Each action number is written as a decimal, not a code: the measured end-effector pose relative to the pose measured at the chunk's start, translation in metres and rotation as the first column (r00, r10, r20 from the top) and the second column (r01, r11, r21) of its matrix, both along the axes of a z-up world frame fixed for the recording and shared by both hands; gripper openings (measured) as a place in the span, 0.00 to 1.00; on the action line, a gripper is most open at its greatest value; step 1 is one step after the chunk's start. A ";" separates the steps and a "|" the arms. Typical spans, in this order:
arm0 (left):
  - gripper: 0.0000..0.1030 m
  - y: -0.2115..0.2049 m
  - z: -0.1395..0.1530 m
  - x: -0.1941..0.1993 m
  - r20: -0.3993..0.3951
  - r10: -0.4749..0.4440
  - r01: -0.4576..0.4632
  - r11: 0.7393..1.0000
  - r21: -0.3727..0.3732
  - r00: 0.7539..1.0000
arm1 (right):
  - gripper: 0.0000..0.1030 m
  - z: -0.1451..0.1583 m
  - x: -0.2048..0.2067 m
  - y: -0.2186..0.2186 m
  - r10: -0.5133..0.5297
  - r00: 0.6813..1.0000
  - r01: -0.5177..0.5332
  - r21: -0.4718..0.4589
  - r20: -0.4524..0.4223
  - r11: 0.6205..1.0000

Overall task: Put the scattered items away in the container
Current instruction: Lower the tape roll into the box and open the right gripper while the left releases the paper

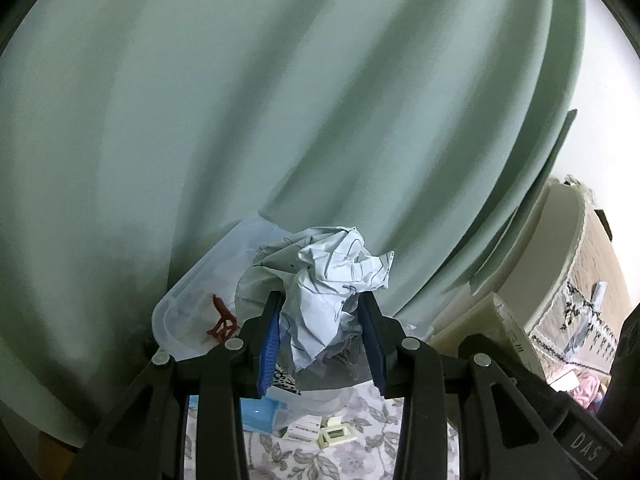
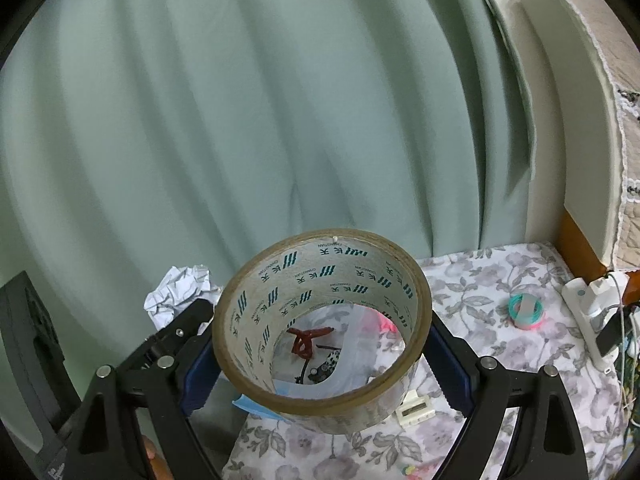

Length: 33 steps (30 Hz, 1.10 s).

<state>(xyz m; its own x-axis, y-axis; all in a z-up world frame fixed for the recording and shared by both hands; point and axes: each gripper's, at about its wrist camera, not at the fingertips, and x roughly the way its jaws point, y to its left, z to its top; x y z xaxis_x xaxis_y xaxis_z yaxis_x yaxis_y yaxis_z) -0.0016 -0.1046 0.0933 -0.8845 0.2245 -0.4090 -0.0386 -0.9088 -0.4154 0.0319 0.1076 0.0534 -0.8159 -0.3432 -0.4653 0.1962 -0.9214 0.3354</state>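
Closest in, left gripper (image 1: 322, 336) tilted slightly downward, blue fingers (image 1: 267, 350) pinching crumpled paper (image 1: 332, 276) above the clear container (image 1: 180, 312). Right gripper (image 2: 320, 344) likewise angled down, fingers (image 2: 450, 364) spread wide and clamped on a roll of tape (image 2: 320, 332), held on edge so the container showed through its core. Below lay floral bedding (image 2: 460, 280) with a small teal tape roll (image 2: 526, 310). Farther back hung a green curtain (image 1: 280, 100).
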 end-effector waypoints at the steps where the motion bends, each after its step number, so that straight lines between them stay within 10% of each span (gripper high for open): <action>1: 0.38 -0.002 -0.002 -0.001 0.005 0.003 -0.003 1.000 0.004 1.000 | 0.89 -0.001 -0.001 -0.002 0.003 1.000 -0.003 0.004 0.004 1.000; 33: 0.38 -0.045 -0.047 -0.033 0.043 0.044 -0.047 0.996 0.069 0.998 | 0.89 -0.053 -0.048 -0.053 0.066 0.987 -0.081 0.098 0.147 0.992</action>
